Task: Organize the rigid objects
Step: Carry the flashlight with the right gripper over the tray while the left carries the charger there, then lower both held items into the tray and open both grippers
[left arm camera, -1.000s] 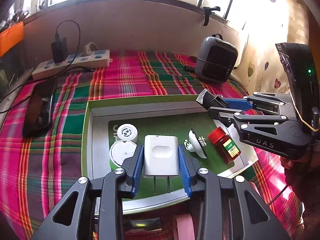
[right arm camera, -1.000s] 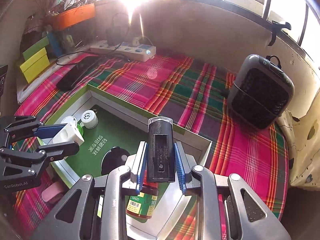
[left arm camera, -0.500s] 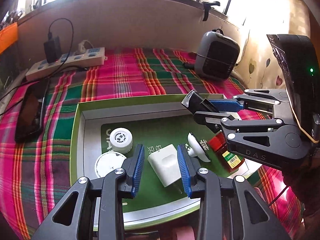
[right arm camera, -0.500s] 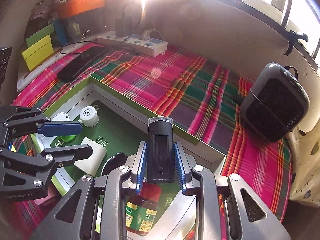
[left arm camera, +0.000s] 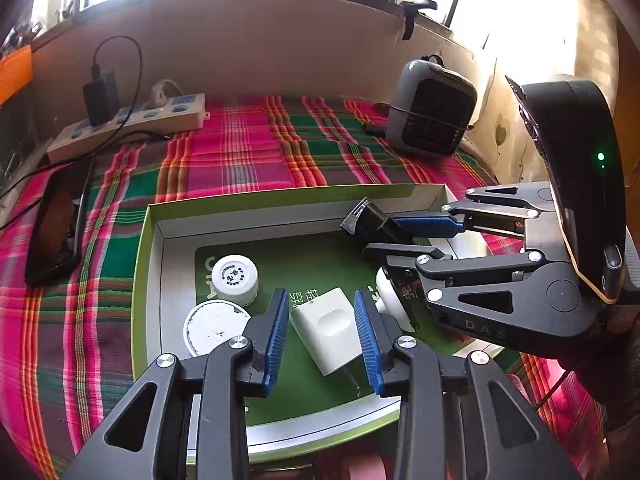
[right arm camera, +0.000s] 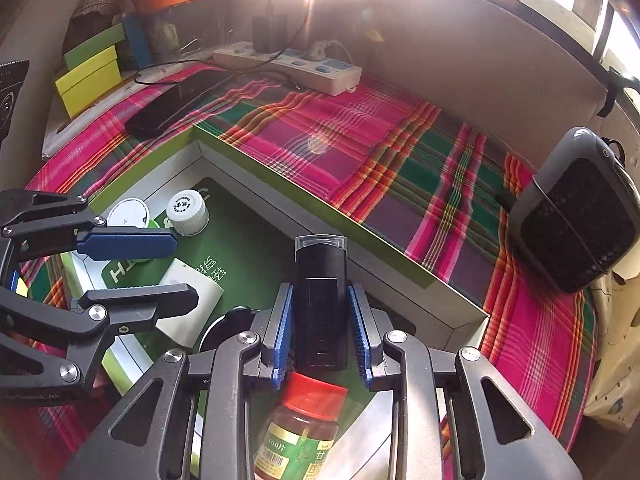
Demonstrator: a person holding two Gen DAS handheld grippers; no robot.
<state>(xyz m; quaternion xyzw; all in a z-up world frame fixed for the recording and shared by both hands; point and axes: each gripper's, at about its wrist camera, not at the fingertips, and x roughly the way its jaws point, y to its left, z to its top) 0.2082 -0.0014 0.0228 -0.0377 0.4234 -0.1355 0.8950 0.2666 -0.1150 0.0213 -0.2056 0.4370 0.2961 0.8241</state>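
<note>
right gripper (right arm camera: 322, 328) clamped black device (right arm camera: 320, 300), long axis along fingers, clear end forward | left gripper (left arm camera: 322, 336) apart, empty above tilted white charger (left arm camera: 332, 330)

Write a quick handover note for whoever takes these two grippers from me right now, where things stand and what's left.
Left gripper: open, above the white charger, which lies loose in the box.
Right gripper: shut on the black device, held over the box's right end.
In the box: charger, white cap, round white lid, red-capped bottle, and a white round piece I can't identify.
Done: charger in the box.
Left: probably set the black device down in a free spot and release.
</note>
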